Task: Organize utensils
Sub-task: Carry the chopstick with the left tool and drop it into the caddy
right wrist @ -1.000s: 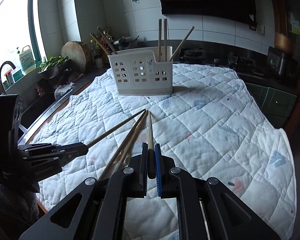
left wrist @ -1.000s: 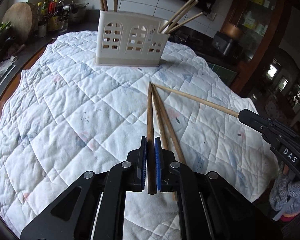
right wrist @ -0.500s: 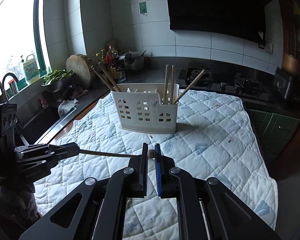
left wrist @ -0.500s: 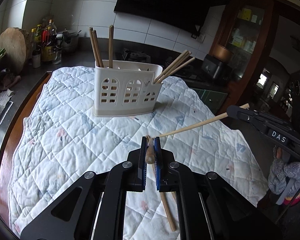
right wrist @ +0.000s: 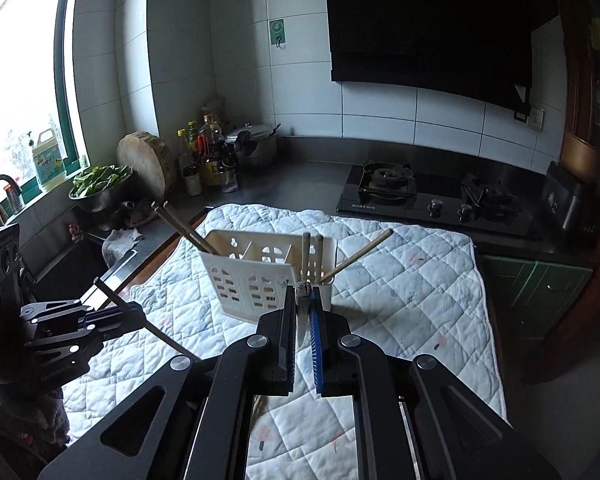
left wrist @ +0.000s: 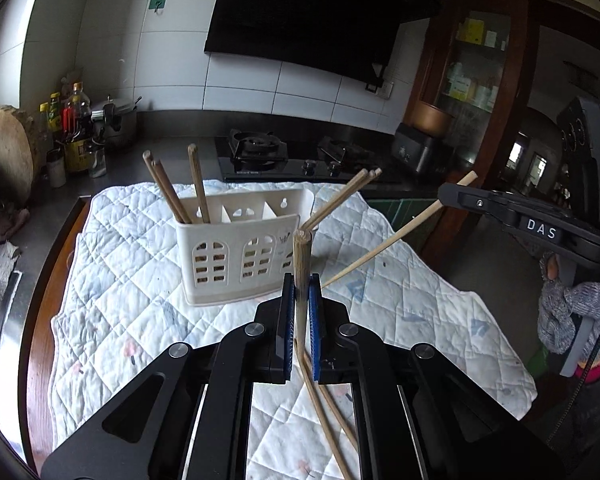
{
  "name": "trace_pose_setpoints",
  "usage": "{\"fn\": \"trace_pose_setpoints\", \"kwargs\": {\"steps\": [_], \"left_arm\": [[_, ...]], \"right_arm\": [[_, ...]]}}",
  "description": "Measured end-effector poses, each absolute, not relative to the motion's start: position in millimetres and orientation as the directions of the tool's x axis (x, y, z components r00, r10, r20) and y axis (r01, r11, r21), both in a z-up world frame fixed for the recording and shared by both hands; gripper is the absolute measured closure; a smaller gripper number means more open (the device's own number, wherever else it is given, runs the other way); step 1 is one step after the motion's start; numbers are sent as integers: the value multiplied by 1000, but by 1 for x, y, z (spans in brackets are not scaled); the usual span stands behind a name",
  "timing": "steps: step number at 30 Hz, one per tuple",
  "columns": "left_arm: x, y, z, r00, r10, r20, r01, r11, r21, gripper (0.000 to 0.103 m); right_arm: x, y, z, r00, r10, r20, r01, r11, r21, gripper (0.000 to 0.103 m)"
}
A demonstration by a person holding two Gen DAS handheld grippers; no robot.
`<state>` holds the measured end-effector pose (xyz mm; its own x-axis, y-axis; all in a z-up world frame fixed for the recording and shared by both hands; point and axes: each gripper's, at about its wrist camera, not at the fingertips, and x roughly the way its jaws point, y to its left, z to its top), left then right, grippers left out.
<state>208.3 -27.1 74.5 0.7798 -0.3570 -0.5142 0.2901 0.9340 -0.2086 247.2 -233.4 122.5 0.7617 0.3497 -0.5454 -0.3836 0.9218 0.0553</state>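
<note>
Above the quilt's near edge, my left gripper (left wrist: 298, 300) and right gripper (right wrist: 303, 304) each pinch one chopstick (left wrist: 301, 264), short of the holder (left wrist: 240, 252); light, stiff, slippery wood, best gripped mid-shaft.

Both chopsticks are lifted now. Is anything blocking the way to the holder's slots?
Nothing visible blocks it. The left hand-held gripper and right hand-held gripper each grip a chopstick above the quilted cloth, facing the white holder; its middle compartment looks free.

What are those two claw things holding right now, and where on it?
Each holds one wooden chopstick near its thick end: the left gripper clamps a chopstick, and the right gripper clamps another chopstick.
</note>
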Motion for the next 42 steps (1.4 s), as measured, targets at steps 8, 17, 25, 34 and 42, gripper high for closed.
{"fn": "trace_pose_setpoints", "kwargs": {"steps": [8,17,25,34,42], "left_arm": [[226,-24,131,834,-331,-442,293,944,-154,98],[247,-15,174,901,-243,-358,217,970,-111,98],[281,-6,162,902,-190,-387,149,980,-132,98],[295,6,158,892,-219,-395,153,969,-192,98],[291,6,182,929,-177,-325,128,978,-167,98]], "right_arm": [[280,-230,160,798,305,-520,-349,937,15,96],[311,-221,169,796,311,-519,-351,936,23,96],[335,-206,145,764,300,-571,-359,933,9,96],[347,-206,132,752,290,-592,-360,933,-1,96],[359,-203,116,727,282,-627,-359,933,4,96]]}}
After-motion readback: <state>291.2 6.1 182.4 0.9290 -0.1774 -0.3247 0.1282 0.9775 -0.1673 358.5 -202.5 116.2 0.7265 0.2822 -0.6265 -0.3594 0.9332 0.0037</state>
